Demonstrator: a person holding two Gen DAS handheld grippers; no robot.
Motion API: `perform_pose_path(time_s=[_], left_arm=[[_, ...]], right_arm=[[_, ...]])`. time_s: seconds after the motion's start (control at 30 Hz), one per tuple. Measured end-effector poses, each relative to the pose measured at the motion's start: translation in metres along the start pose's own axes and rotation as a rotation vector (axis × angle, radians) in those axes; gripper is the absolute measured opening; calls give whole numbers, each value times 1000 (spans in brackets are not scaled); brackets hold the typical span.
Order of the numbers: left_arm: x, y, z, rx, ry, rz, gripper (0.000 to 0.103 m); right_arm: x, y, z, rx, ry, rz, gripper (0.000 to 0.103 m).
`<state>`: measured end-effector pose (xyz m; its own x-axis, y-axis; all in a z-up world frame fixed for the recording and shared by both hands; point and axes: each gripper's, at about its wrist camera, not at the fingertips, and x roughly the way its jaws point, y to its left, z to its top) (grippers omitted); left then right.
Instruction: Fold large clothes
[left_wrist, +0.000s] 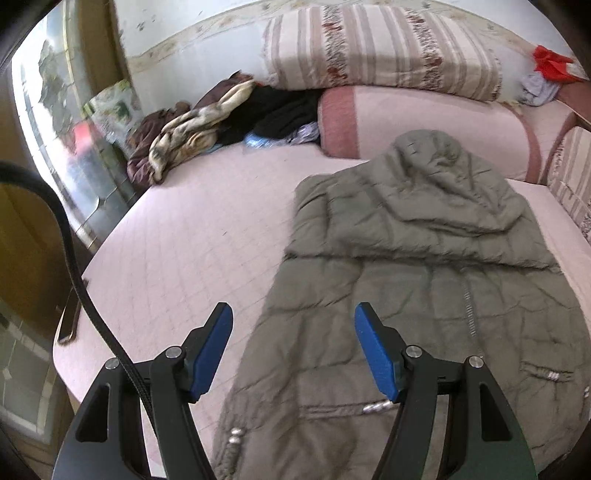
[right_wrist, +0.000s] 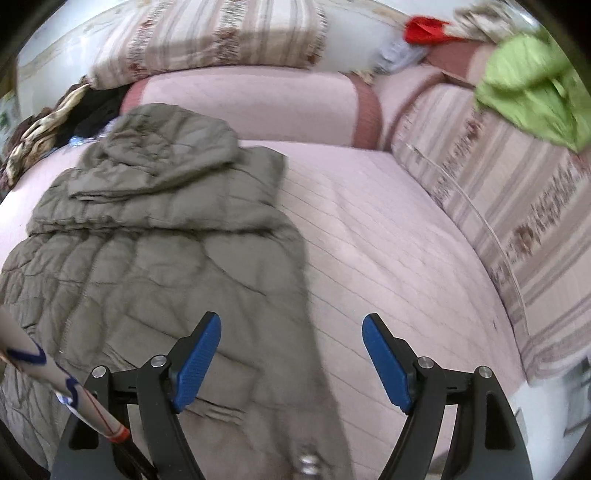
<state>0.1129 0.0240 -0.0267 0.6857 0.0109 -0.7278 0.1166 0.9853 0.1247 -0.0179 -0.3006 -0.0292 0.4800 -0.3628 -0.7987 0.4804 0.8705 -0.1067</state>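
Olive quilted hooded jacket (left_wrist: 424, 280) lies flat, front up, sleeves folded across chest

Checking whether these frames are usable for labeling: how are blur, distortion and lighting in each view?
Left wrist view: strong fisheye bending, bright glare at the window, puffer jacket slightly motion-blurred. Right wrist view: heavier blur, green cloth smeared, jacket seams soft, both grippers' blue pads sharp.

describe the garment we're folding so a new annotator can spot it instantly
Start at the pale pink quilted bed cover that fills both views. Lying flat on it, hood toward the pink-banded bolster cushion, is the olive-grey quilted hooded puffer coat. Unlike the crumpled brown and black clothes pile by the wall, it is spread out alone, with a front zip and sleeves folded across the chest.
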Motion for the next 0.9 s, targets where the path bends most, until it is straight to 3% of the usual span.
perform_pose_path(time_s=[0.33,0.6,0.77,0.9], left_arm=[[36,59,-31,-86,125,51,68],[61,80,-54,-130,210,19,68],[75,89,-65,-177,254,-76,68],[94,105,-71,-253,309,-213,68]], right_arm=[[30,-78,-35,242,125,56,83],[50,-90,-58,365,170,190,85],[59,-82,-66,400,206,302,85],[69,-73,-73,406,233,344,87]])
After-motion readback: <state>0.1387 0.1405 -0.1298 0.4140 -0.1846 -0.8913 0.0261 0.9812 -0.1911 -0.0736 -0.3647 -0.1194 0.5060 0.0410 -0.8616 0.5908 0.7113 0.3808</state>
